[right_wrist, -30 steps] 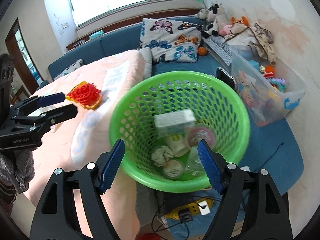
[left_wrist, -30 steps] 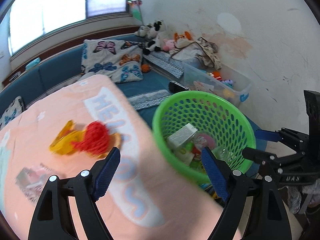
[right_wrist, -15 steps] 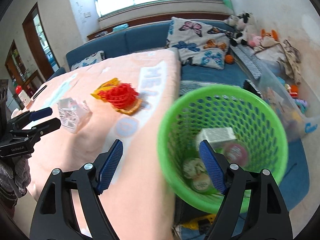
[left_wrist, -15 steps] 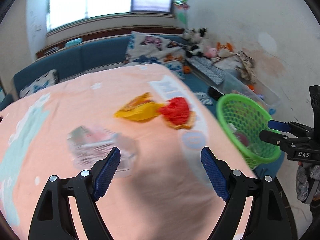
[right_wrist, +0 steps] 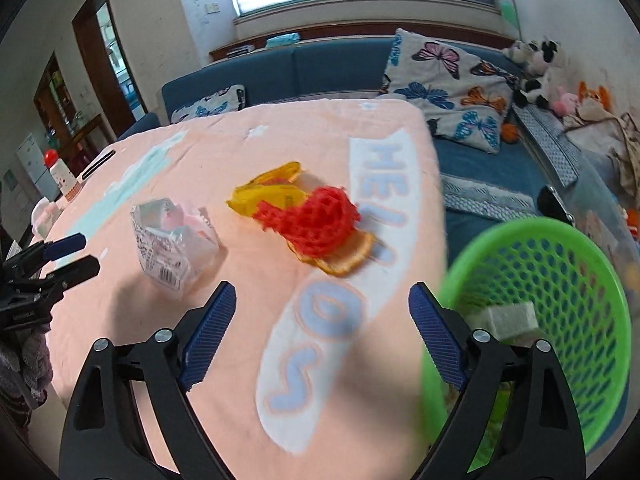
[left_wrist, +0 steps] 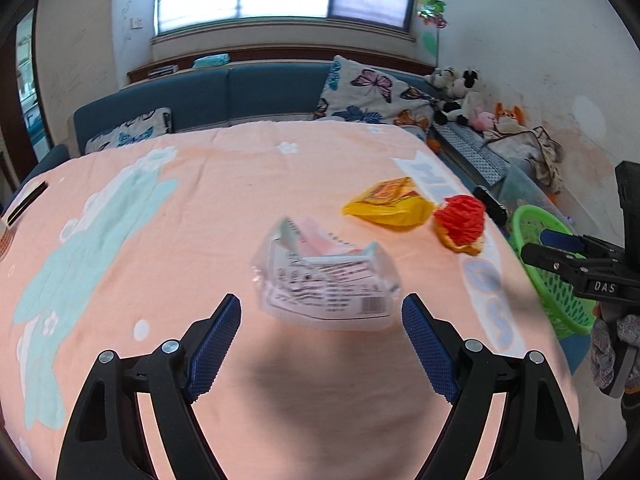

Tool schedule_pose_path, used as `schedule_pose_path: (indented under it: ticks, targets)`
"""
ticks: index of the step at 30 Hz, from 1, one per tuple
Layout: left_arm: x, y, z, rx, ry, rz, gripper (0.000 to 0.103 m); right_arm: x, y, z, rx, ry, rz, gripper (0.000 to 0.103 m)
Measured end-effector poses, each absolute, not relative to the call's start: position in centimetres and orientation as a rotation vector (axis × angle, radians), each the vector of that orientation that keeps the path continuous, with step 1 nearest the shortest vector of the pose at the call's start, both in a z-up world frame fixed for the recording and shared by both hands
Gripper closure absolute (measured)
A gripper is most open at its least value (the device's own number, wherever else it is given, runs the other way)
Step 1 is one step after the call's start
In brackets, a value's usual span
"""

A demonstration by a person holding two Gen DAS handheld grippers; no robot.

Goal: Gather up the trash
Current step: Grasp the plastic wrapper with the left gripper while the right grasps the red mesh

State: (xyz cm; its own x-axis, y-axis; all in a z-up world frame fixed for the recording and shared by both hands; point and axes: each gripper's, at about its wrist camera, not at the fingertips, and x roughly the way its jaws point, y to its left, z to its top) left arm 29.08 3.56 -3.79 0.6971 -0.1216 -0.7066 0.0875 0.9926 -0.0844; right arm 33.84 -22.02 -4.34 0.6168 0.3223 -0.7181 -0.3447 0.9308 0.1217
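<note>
Left gripper: the left gripper (left_wrist: 321, 342) hangs over the near part of the pink blanket (left_wrist: 208, 200), jaws spread wide with nothing between the blue pads.
Clear wrapper: crumpled clear wrapper (left_wrist: 326, 276) with printed text and a barcode lies on the blanket just past the left gripper's fingertips, roughly mid-blanket, not touched by anything.
Yellow packet: yellow snack packet (left_wrist: 390, 206) sits further back, toward the blanket's right edge.
Red net: red mesh net (left_wrist: 460, 218) is right up against the yellow packet's right side, lying on top of an orange peel-looking bit (right_wrist: 346, 260); can't really tell what that orange thing is.
Right gripper: the right gripper (right_wrist: 322, 330) is over the blanket's right edge above the big lettering, jaws apart and empty; they've just been opening up wider.
Basket: green basket (right_wrist: 560, 280) stands off the blanket's right edge, beside the right gripper's right finger. A pale box-shaped piece (right_wrist: 510, 318) of trash is already inside.
Background: blue sofa (left_wrist: 224, 92) with a butterfly pillow (left_wrist: 372, 96) along the blanket's far edge.
</note>
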Motion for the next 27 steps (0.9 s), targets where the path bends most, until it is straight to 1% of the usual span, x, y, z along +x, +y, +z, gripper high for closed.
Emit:
schedule_pose_path:
  ticks: [8,17,21,25,27]
  targets:
    - [30.5,4.9,-5.0,-0.077,0.813,-0.107,0.023,37.5,-19.7,-5.4,-0.03,0.846,0.38,0.014]
    - [34.2,6.0,-5.2,-0.113,0.82,-0.068,0.024,39.7,-18.7,-6.6,-0.027,0.864,0.366,0.015]
    - [36.3,6.6,-5.9,-0.147,0.854,-0.058,0.031,40.1,-18.6,-6.9,-0.027,0.867,0.365,0.018]
    - [37.8,7.1,-6.5,-0.175,0.877,-0.059,0.033,40.4,-18.7,-7.1,-0.013,0.876,0.364,0.023]
    - [38.4,7.0,-6.9,-0.168,0.89,-0.069,0.039,40.6,-18.9,-7.2,-0.005,0.88,0.366,0.027]
